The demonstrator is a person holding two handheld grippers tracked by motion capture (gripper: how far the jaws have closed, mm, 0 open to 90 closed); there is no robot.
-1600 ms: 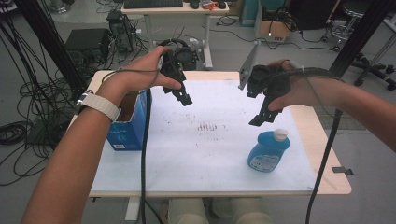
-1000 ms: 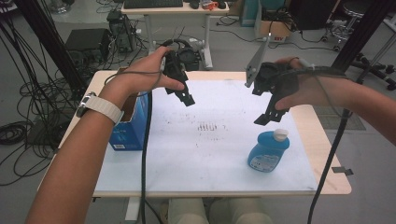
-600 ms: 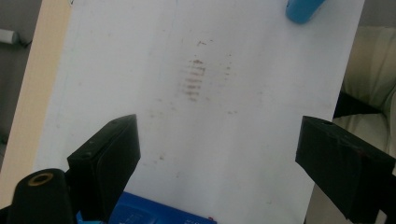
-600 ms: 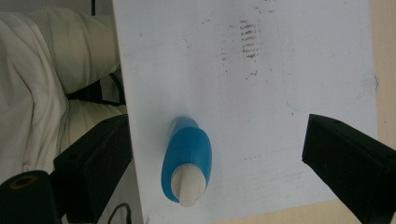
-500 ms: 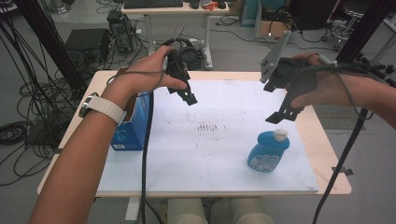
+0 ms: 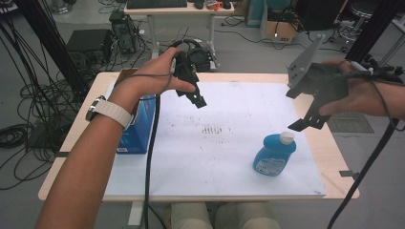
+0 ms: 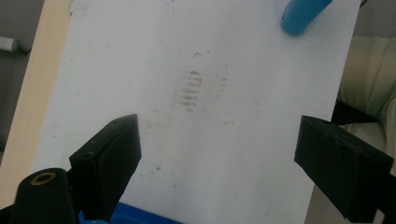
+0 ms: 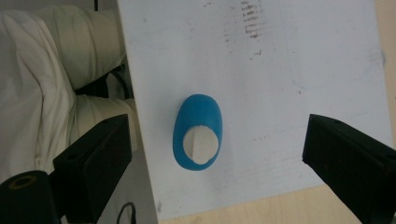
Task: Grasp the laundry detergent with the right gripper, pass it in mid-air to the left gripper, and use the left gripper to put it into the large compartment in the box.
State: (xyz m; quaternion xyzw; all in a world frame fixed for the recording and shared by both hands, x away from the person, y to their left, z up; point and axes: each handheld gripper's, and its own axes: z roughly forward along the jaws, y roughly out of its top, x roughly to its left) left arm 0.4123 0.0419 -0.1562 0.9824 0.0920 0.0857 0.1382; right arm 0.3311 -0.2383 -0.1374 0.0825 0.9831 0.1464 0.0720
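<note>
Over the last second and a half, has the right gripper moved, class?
Yes. The right gripper has moved rightward, from left of the blue bottle's cap to above and right of it; the bottle stayed put.

Tabletop (image 6: 95, 95): pale wood-look, smooth, matt. White sheet (image 6: 229, 157) on it: matt, smudged w/ grey marks mid. Bottle (image 6: 273, 153), near right: blue plastic, slight gloss, white plastic cap, paper-like label. Box (image 6: 136, 129), left: blue, glossy card. Left hand-held gripper (image 6: 199, 101) & right hand-held gripper (image 6: 298, 125): matt black plastic; right one carries flat grey plate, looks metal. Watch strap (image 6: 111, 112): white, ribbed.
</note>
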